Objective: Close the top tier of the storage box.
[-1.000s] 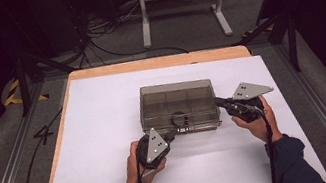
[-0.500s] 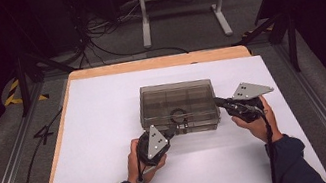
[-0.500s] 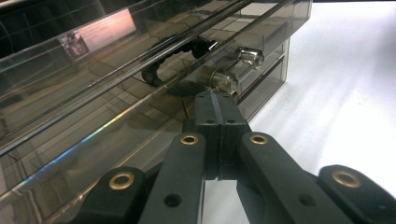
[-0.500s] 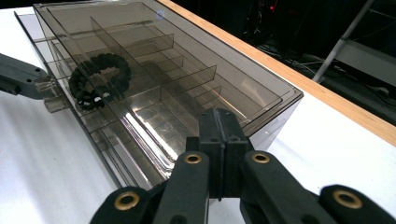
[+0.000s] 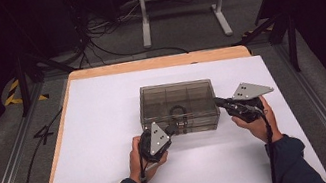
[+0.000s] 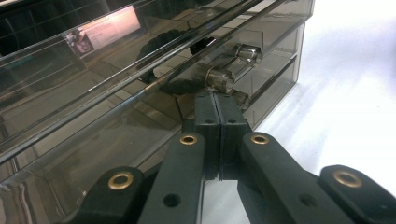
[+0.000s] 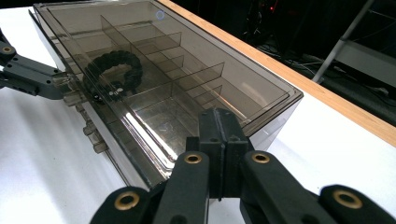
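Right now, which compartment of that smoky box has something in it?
The front middle compartment, behind the handles: a black braided bracelet lies in it. The other compartments look empty.

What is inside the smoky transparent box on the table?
In the box lies a black braided bracelet in one compartment; the other top compartments look empty. What the lower drawers hold is hidden by tint and glare.

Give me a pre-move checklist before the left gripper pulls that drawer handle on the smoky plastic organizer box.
1. Left gripper at the drawer handle: ok, tips just below it.
2. Left jaws around the handle: not ok, they are shut in front of it.
3. Right gripper bracing the organizer box: ok, shut tips against its end corner.
4. Braided bracelet inside a compartment: ok.
5. Lid closed: ok.
6. Drawer free to slide: cannot tell.
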A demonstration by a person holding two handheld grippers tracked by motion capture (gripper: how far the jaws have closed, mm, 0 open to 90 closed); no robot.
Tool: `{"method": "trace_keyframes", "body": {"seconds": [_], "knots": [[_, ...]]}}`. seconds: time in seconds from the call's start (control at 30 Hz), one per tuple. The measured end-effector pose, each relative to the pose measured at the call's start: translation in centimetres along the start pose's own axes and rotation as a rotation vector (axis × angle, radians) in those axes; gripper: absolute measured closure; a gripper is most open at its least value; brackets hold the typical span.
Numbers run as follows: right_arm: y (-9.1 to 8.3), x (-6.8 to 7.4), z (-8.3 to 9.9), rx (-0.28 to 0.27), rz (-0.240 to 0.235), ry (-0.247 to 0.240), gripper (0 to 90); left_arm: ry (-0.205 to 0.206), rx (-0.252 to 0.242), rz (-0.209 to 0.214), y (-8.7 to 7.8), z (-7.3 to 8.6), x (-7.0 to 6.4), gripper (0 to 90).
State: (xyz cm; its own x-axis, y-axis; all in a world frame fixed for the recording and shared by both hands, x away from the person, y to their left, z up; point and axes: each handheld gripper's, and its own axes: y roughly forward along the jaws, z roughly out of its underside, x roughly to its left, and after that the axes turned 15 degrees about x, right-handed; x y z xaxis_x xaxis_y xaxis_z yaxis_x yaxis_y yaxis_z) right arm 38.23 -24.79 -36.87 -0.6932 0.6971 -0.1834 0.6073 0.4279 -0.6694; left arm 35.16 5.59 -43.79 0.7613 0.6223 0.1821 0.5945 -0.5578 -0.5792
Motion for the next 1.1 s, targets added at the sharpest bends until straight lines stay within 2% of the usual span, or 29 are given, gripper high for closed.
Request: {"method": "trace_keyframes", "body": {"seconds": [0.33,0.7,0.93,1.1], "knots": [[0.00,0.01,0.01,-0.001,0.001,-0.001,90.0,-0.015,0.005,-0.001,0.35,-0.19,0.38,88.9],[0.01,0.02,0.02,-0.001,0.003,-0.003,90.0,0.014,0.021,-0.006,0.64,-0.42,0.28,89.5],[-0.01,0.06,0.02,-0.001,0.000,0.000,90.0,0.008,0.020,-0.001,0.63,-0.39,0.30,89.5],[-0.02,0.32,0.02,0.000,0.023,-0.011,90.0,0.003,0.023,0.000,0.52,-0.33,0.39,89.4]]}}
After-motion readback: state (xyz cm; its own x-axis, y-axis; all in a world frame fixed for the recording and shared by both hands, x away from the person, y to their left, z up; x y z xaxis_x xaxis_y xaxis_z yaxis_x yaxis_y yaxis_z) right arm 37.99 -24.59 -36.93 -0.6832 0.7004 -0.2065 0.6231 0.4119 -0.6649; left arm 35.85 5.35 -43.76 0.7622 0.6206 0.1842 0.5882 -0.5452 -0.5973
